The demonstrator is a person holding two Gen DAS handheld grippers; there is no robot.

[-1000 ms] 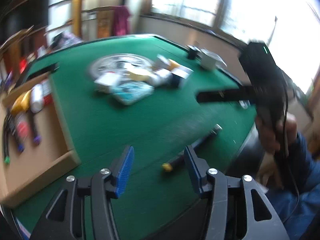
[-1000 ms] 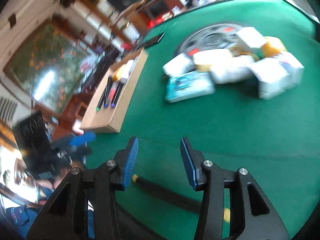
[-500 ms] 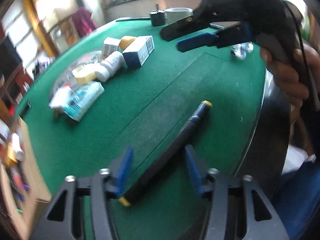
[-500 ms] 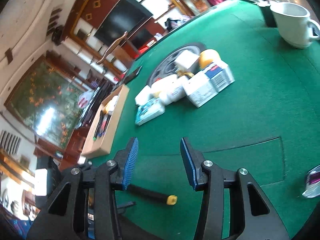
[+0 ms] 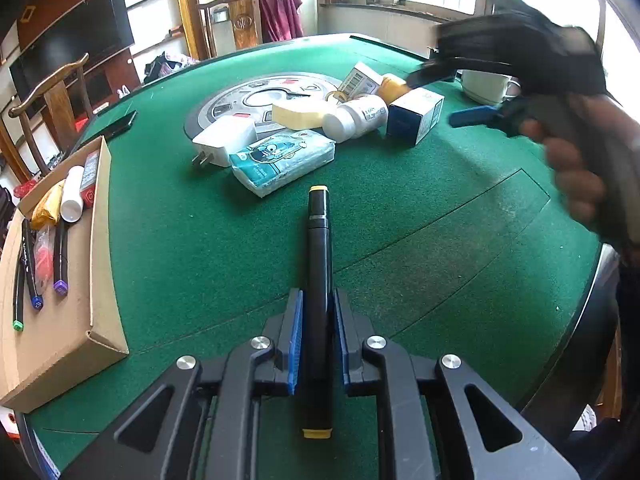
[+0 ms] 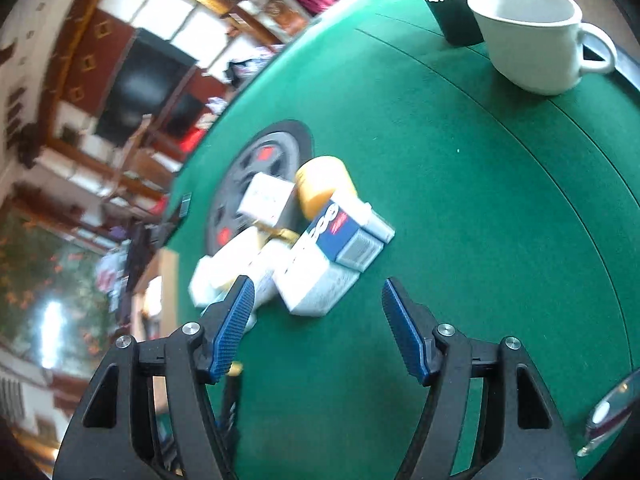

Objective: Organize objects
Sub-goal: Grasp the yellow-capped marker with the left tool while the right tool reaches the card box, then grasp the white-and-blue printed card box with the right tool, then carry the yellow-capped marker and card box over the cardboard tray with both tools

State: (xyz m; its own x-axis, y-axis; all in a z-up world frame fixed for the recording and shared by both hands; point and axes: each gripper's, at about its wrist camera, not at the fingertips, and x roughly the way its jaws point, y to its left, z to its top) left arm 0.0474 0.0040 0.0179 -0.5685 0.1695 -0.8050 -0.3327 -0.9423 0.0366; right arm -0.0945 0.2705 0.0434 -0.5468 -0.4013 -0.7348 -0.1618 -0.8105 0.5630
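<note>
My left gripper point(image 5: 317, 312) is shut on a black marker point(image 5: 318, 264) with yellow end caps, which points forward over the green table point(image 5: 400, 208). A cardboard tray point(image 5: 96, 248) at the left holds several markers and a white tube. My right gripper point(image 6: 318, 300) is open and empty above the table, a little short of a blue and white box point(image 6: 340, 240); it also shows blurred at the right in the left wrist view point(image 5: 472, 114). The held marker's tip point(image 6: 235, 369) shows behind my right gripper's left finger.
A pile sits mid-table: tissue pack point(image 5: 282, 160), white charger point(image 5: 224, 140), pill bottle point(image 5: 354, 118), yellow tape roll point(image 5: 300, 112), blue box point(image 5: 416, 118). A white mug point(image 6: 532, 32) and dark pot point(image 6: 452, 12) stand at the far right edge. A phone point(image 5: 116, 124) lies far left.
My left gripper has closed on the black marker and turned toward the pile and tray. My right gripper has opened wider and moved forward toward the boxes.
</note>
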